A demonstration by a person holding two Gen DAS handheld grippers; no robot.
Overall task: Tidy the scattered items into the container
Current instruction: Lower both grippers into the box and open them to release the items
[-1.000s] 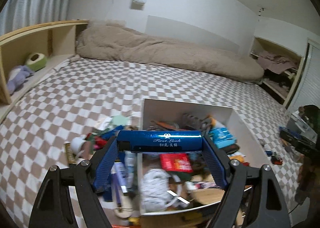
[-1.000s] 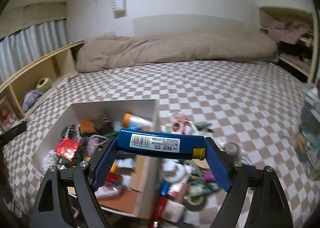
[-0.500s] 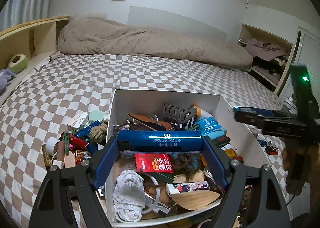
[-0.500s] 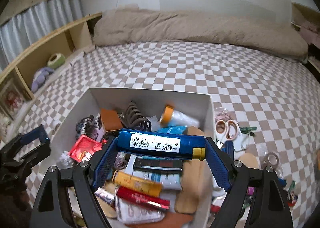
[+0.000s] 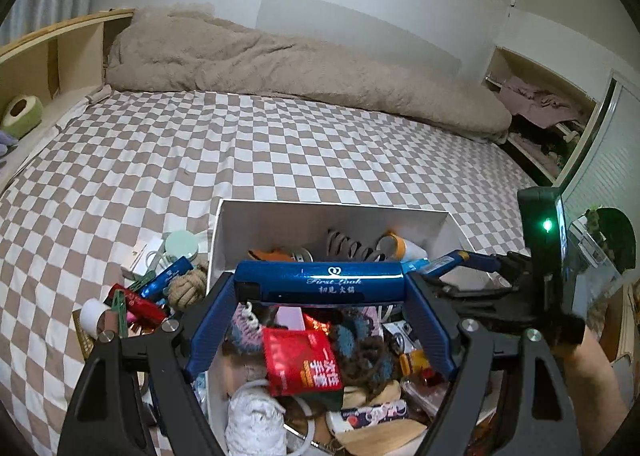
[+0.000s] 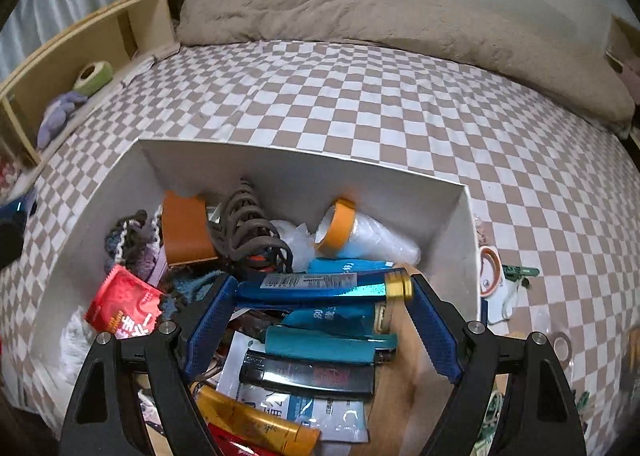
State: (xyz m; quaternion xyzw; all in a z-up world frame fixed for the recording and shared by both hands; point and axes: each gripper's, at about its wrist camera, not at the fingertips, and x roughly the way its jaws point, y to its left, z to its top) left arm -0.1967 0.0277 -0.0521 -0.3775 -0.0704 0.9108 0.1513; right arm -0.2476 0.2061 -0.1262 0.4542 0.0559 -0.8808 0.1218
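Observation:
My left gripper point(image 5: 320, 288) is shut on a blue metallic lighter point(image 5: 320, 282), held crosswise above the near half of the white box point(image 5: 332, 218). My right gripper point(image 6: 322, 290) is shut on a second blue lighter with a gold cap point(image 6: 320, 286), low over the box point(image 6: 304, 172) and its contents. From the left wrist view that gripper and the person's hand come in over the box's right side. The box is full of small items: a red packet point(image 6: 124, 306), a brown hair claw point(image 6: 248, 232), an orange tape roll point(image 6: 336, 230).
The box sits on a checkered bed with a beige duvet point(image 5: 280, 64) at the far end. Loose items lie left of the box: a mint lid point(image 5: 182, 244), a rope knot point(image 5: 188, 288). Scissors point(image 6: 492, 276) lie to its right. A wooden shelf point(image 6: 100, 40) runs along the left.
Both grippers moved from above the loose piles beside the box to over the box itself. The right gripper dropped lower and tipped downward, and came into the left wrist view.

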